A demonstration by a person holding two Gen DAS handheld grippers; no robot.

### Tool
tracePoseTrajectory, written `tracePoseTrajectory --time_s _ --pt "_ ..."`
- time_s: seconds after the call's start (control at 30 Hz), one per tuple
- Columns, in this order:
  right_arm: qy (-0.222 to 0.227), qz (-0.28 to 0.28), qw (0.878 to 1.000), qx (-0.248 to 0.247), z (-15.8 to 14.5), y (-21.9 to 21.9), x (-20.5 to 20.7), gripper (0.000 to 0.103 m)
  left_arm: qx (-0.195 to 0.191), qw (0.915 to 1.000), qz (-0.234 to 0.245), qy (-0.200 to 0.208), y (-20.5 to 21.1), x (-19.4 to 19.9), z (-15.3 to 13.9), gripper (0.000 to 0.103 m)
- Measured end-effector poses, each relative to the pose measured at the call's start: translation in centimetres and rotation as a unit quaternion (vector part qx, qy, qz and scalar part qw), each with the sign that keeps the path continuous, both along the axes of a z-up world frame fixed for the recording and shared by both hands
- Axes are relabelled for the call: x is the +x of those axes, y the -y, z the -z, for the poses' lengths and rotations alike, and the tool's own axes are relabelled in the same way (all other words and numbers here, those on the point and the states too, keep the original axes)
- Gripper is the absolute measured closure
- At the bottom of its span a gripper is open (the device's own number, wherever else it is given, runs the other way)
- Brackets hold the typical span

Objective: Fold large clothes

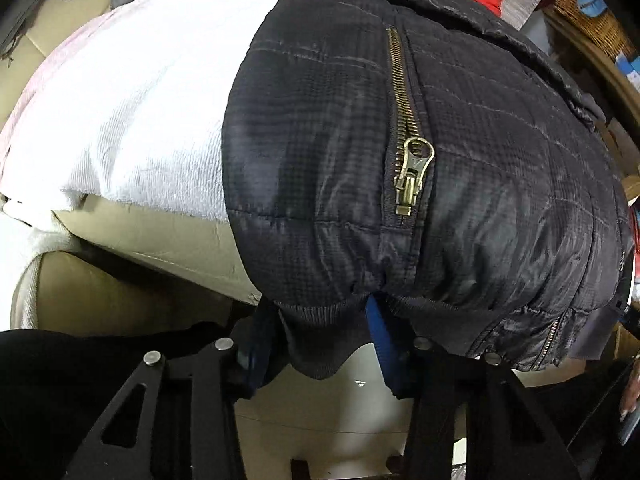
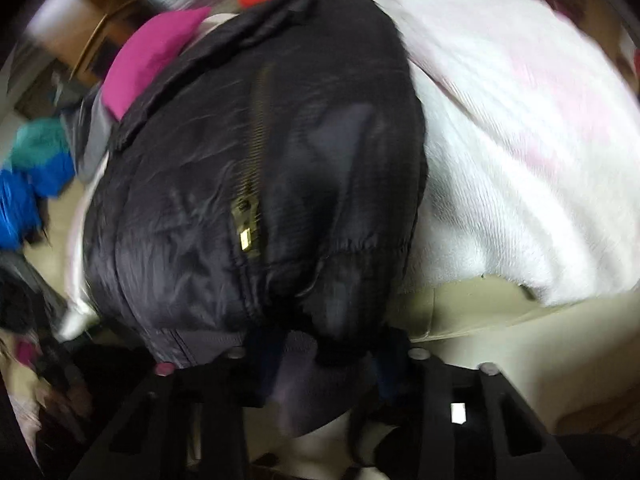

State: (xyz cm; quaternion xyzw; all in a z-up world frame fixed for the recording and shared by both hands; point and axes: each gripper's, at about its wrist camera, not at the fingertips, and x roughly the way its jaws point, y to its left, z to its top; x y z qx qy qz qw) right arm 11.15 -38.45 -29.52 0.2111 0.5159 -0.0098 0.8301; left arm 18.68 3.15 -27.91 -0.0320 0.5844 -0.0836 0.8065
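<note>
1. The black jacket [image 1: 400,160] lies on the white blanket [image 1: 132,120], over the couch edge
2. The left gripper [image 1: 320,344] and right gripper [image 2: 320,360] both pinch its bottom hem, likely to lift and fold it

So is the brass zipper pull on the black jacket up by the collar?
No, the zipper pull sits low on the black jacket, near the ribbed hem.

Both wrist cams sit very close, low at the hem of the black jacket [image 1: 400,160], looking up along it. Shared: its brass zipper [image 1: 412,176], white towel [image 1: 120,112]. Right view blurred.
</note>
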Motion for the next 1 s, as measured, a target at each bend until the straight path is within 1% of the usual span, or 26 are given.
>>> tracePoseTrajectory --time_s 0.03,0.07,0.1,0.17,0.2,0.23,0.27,0.3,0.33,0.37,0.4,0.43,0.47,0.53,0.6,0.67,0.7,0.77,0.8,0.87,0.9,0.93,0.97,1.0 --pt "-0.001 -0.003 1.0 -0.004 0.1 -0.2 -0.1 0.064 0.0 1.0 -0.001 -0.001 0.1 0.0 0.2 0.054" --pt "-0.005 -0.002 1.0 0.0 0.3 -0.2 -0.1 0.064 0.004 1.0 -0.003 -0.006 0.1 0.0 0.3 0.044" --pt "-0.015 0.002 1.0 0.013 0.7 0.0 0.1 0.061 0.008 0.9999 -0.005 -0.012 -0.6 0.1 0.7 0.033" --pt "-0.03 0.018 0.999 0.025 1.2 0.8 0.4 0.044 0.008 0.9997 -0.008 -0.019 -0.9 0.4 1.2 0.032" --pt "-0.043 0.034 0.998 0.023 1.7 1.2 0.6 0.033 0.006 0.9998 -0.005 -0.02 -1.1 0.6 1.3 0.033" --pt "-0.043 0.031 0.998 0.027 1.9 1.2 0.7 0.034 0.004 0.9998 -0.002 -0.018 -1.0 0.7 1.5 0.034" --pt "-0.042 0.024 0.998 0.03 2.0 1.3 0.8 0.037 -0.004 0.9999 0.005 -0.013 -0.9 0.5 1.3 0.046" --pt "-0.036 0.015 0.998 0.044 1.8 1.3 0.8 0.06 -0.008 0.9999 0.009 -0.012 -1.0 0.4 1.2 0.059" --pt "-0.029 0.003 0.998 0.059 1.3 1.1 0.7 0.076 -0.005 0.9999 0.01 -0.008 -1.2 0.2 0.7 0.065" --pt "-0.025 -0.004 0.999 0.039 0.6 0.7 0.6 0.078 -0.005 0.9999 0.011 -0.003 -1.3 -0.1 0.4 0.077" --pt "-0.021 -0.012 0.999 0.023 -0.1 0.2 0.5 0.083 -0.014 0.9999 0.01 0.0 -1.6 -0.4 -0.1 0.088" --pt "-0.008 -0.02 1.0 0.012 -1.2 -0.3 0.3 0.084 -0.023 0.9997 0.009 0.003 -1.9 -1.1 -0.5 0.091" --pt "0.002 -0.024 1.0 0.01 -2.0 -0.6 0.0 0.084 -0.034 0.9993 0.012 0.011 -2.0 -1.3 -1.5 0.093" --pt "0.037 -0.046 0.998 0.016 -4.7 -1.3 -0.4 0.085 -0.054 0.9977 0.025 0.031 -2.3 -1.9 -3.7 0.094" --pt "0.081 -0.06 0.994 0.034 -7.5 -1.3 -0.7 0.085 -0.093 0.9936 0.038 0.051 -3.0 -2.3 -6.6 0.095" --pt "0.125 -0.067 0.989 0.051 -10.1 -1.9 -0.6 0.086 -0.13 0.9867 0.054 0.08 -3.5 -2.4 -9.9 0.095" --pt "0.149 -0.069 0.984 0.062 -11.4 -1.8 -0.5 0.089 -0.141 0.9841 0.058 0.091 -3.6 -2.3 -11.0 0.095" --pt "0.187 -0.066 0.977 0.083 -13.4 -1.6 0.4 0.089 -0.162 0.9784 0.067 0.109 -3.8 -1.7 -13.4 0.095" --pt "0.203 -0.06 0.973 0.091 -14.2 -1.4 0.9 0.091 -0.177 0.9743 0.071 0.119 -3.9 -0.9 -14.9 0.095" --pt "0.228 -0.047 0.968 0.096 -15.6 -0.8 1.7 0.091 -0.195 0.9697 0.074 0.128 -4.2 0.5 -16.1 0.095" --pt "0.238 -0.039 0.966 0.095 -16.0 -0.6 2.1 0.092 -0.206 0.9666 0.074 0.133 -4.1 1.8 -17.1 0.095" --pt "0.248 -0.027 0.964 0.094 -16.6 -0.4 2.9 0.092 -0.211 0.9651 0.073 0.137 -3.4 2.3 -17.8 0.095" --pt "0.254 -0.018 0.962 0.095 -17.0 0.1 3.0 0.092 -0.219 0.9625 0.07 0.144 -3.3 3.6 -18.5 0.095" --pt "0.263 -0.002 0.96 0.094 -17.5 0.6 4.2 0.093 -0.225 0.9595 0.067 0.156 -3.1 5.2 -19.4 0.094"
